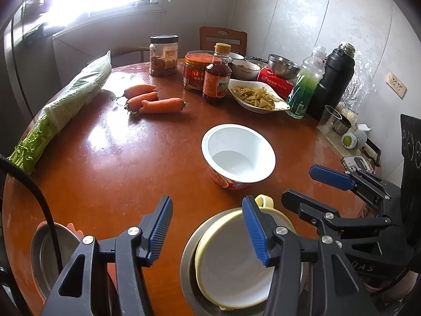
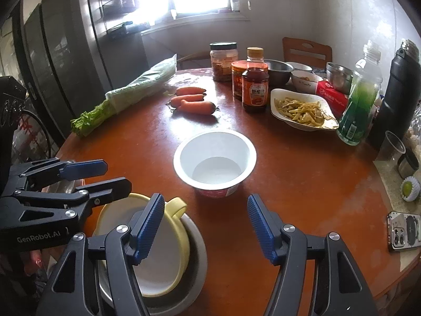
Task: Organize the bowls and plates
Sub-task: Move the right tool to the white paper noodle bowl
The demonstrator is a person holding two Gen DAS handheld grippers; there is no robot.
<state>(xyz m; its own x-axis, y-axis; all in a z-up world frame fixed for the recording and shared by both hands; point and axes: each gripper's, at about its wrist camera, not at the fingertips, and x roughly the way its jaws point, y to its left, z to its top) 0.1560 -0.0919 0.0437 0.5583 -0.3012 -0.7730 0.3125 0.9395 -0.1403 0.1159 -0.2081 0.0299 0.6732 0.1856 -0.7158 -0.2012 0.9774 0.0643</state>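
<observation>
Reddish-brown lacquered wood makes up the round table (image 2: 302,184), the biggest thing in both views. Along its far left side lies a bunch of celery in a clear bag (image 2: 131,92), with three carrots (image 2: 193,100) just beside the bag's end. At the far right stand a black thermos (image 2: 397,92), a green drink bottle (image 2: 360,100), a white dish of yellowish shredded vegetables (image 2: 302,110), a brown sauce bottle (image 2: 254,87), two jars and some steel bowls.

Near the middle sits an empty white paper noodle bowl (image 2: 214,160), upright and apart from everything else.

At the near edge, a cream-yellow handled bowl (image 2: 163,258) with a white inside is nested, a little tilted, in a steel bowl (image 2: 194,263). A second steel bowl (image 1: 44,252) rests further left, beside it.

The left gripper (image 1: 208,230) hangs above the stack, its jaws partly open, one blue pad over the cream bowl's rim; nothing is clamped between them. The right gripper (image 2: 205,226) is likewise partly open and empty, its left pad above the cream bowl, its right pad over bare table.
</observation>
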